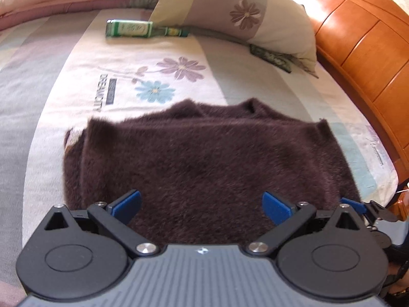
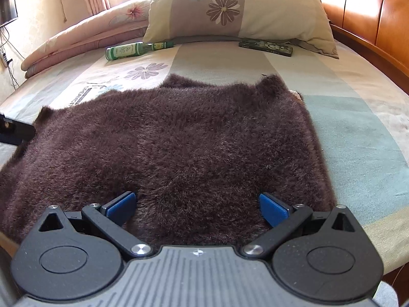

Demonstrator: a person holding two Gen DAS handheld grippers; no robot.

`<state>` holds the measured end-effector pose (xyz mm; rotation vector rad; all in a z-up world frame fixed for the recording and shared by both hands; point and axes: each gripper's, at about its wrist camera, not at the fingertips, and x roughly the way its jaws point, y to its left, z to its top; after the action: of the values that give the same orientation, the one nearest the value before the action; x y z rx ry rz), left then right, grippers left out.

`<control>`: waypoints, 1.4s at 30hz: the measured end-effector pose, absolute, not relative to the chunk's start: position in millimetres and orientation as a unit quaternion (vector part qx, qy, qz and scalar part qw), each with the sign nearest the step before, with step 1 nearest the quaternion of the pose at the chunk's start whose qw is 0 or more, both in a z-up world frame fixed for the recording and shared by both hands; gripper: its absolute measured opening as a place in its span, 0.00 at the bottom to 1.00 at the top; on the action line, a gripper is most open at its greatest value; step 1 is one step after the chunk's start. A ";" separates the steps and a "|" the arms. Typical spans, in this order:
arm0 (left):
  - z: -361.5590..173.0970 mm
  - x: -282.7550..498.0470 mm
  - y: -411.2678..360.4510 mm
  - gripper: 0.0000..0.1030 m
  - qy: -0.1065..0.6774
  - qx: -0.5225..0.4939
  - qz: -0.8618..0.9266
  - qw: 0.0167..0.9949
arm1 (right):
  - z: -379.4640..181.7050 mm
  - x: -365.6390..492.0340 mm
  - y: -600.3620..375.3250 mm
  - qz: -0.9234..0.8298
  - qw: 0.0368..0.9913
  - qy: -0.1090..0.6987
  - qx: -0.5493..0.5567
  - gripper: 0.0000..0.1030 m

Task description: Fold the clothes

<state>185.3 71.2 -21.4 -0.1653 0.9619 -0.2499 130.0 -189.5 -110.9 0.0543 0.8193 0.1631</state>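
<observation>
Sweater [image 2: 179, 138] between spread right claw [image 2: 198, 208]

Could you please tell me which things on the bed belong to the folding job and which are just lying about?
Part of the job:
- brown fuzzy sweater, spread on the bed sheet
- left gripper, jaws open
- right gripper, jaws open

Just lying about:
- green bottle
- pillow
- folded quilt
- dark flat case by the pillow

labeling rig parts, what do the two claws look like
The left claw and right claw look the same: black linkage arms with silver pivot screws, blue pads on the fingertips, round black housings and a ribbed grey body with a small white mark.
</observation>
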 end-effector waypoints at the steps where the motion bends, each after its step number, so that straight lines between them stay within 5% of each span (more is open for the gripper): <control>1: -19.6 186.6 72.6 0.98 0.460 -0.079 -0.123 0.876 | -111.0 129.8 -188.8 0.078 0.914 0.397 0.025 1.00; 17: -64.1 220.8 144.2 0.98 0.475 -0.172 -0.152 0.850 | -115.0 126.9 -180.9 0.060 0.920 0.386 0.013 1.00; 30: -14.9 206.3 206.2 0.98 0.415 -0.200 -0.148 0.875 | -74.3 110.7 -170.5 0.060 0.931 0.351 0.083 1.00; 42: -67.4 221.8 257.6 0.98 0.456 -0.318 -0.160 0.815 | -60.7 110.2 -113.6 0.144 0.917 0.361 0.087 1.00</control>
<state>221.8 257.6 -67.4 -0.6782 0.9735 -0.3413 110.2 -113.6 -60.7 0.1789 0.7419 0.2969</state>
